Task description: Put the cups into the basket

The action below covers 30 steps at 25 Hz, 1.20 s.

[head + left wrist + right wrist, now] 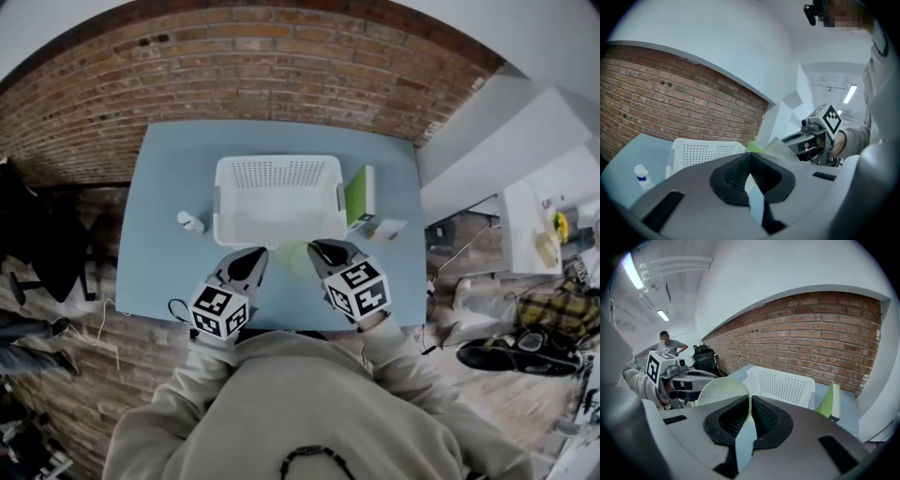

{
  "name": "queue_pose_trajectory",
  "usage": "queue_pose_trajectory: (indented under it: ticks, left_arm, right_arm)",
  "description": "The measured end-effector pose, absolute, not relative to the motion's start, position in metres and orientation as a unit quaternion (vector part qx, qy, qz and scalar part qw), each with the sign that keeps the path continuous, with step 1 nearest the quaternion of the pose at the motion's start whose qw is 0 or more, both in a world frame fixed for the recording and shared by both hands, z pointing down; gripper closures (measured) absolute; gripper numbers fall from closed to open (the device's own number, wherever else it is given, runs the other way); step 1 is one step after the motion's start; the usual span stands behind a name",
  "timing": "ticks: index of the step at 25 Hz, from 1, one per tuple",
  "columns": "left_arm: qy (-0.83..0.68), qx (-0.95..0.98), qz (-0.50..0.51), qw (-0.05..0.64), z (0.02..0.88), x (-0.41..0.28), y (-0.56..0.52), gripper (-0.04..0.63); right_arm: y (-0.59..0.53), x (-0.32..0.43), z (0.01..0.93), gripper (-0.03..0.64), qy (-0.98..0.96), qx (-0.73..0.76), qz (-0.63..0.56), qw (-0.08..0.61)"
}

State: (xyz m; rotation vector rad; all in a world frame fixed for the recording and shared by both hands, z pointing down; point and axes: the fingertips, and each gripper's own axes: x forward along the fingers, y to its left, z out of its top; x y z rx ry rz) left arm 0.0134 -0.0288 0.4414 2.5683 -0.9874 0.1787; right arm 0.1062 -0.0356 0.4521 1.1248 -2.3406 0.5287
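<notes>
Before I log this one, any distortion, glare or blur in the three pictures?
Head view: fisheye bows the brick wall, and the white basket looks washed out. Left gripper view: the ceiling light flares. Right gripper view: the ceiling light glares, the cup is sharp.

Open-topped basket (277, 169), green book (359, 195) alongside

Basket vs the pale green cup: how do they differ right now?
The basket is white and rectangular; the cup is pale green and round. The basket sits on the table; the cup has its rim pinched in the right gripper. The basket is clearly the larger of the two. Both have perforated walls.
</notes>
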Motion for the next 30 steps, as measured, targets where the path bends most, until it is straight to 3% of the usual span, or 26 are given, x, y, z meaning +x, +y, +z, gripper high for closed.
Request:
queue_pose_trajectory:
  ticks: [30]
  left_arm:
    - [-0.37, 0.909, 0.055, 0.182, 0.411, 0.014, -0.1, 0.597]
  right_arm:
    - [-0.117, 0.106, 0.42, 0.586, -0.871, 0.4, 0.175, 0.225]
